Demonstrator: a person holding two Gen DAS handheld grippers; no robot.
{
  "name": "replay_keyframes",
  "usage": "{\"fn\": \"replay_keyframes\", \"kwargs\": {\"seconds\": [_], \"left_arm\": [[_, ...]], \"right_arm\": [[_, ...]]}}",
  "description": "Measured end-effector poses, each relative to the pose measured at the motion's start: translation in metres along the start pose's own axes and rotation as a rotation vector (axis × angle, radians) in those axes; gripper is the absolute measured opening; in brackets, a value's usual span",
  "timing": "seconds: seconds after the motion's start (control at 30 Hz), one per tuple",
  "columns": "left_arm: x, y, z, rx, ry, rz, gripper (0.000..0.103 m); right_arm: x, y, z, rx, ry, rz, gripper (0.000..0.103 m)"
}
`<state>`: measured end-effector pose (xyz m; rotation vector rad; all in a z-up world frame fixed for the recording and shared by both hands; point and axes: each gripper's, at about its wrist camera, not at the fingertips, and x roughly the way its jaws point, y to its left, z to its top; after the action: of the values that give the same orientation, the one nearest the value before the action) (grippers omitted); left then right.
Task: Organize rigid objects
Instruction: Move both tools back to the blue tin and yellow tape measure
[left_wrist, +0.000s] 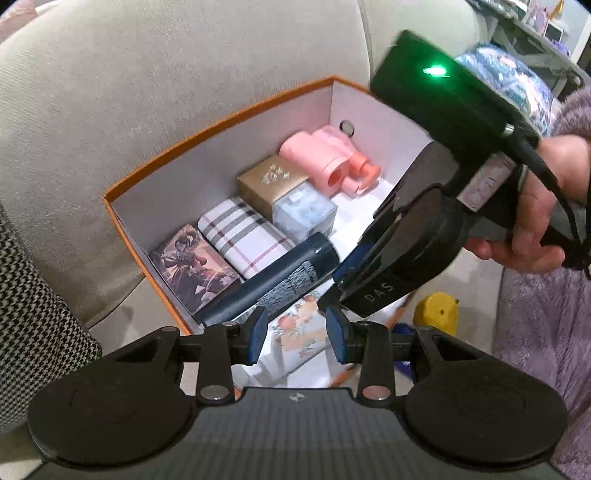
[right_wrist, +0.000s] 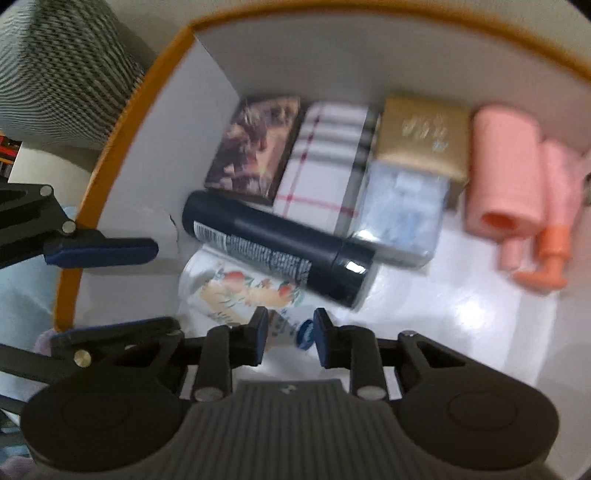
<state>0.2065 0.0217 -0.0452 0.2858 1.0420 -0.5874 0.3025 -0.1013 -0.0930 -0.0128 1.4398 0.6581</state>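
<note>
Because the dark bottle (right_wrist: 273, 243) lies slantwise on top of the floral bottle (right_wrist: 236, 291), the near left corner of the orange-rimmed box (right_wrist: 122, 122) is where trouble is likeliest. At the left wall, the left gripper (left_wrist: 297, 328) hovers partly open and empty, just beside the work, so the two tools could knock together. Along the far wall, left to right, sit a picture box (right_wrist: 255, 147), a plaid case (right_wrist: 325, 158), a clear box (right_wrist: 402, 214) and pink bottles (right_wrist: 502, 173). Near the middle, the right gripper (right_wrist: 290, 330) points down with narrow jaws, the floral bottle's blue cap (right_wrist: 304, 334) between them. Blur hides whether the pads press it. Pulling on that small cap could slip, or roll the dark bottle into the clear box.
</note>
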Motion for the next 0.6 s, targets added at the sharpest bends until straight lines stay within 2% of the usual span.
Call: {"fn": "replay_keyframes", "kwargs": {"seconds": [0.23,0.4,0.6], "left_arm": [[-0.036,-0.027,0.0,-0.078,-0.119,0.003,0.044],[-0.057,-0.05,-0.003,-0.16,-0.201,-0.021,0.044],[-0.062,-0.073,-0.022,-0.297,-0.262,-0.047,0.044]], "right_arm": [[-0.064,0.004,-0.038,-0.054,-0.221,-0.032,0.03],[-0.105,0.001,-0.075,-0.043,-0.381,-0.057,0.036],[-0.13,-0.004,-0.125,-0.011,-0.516,-0.099,0.038]]}}
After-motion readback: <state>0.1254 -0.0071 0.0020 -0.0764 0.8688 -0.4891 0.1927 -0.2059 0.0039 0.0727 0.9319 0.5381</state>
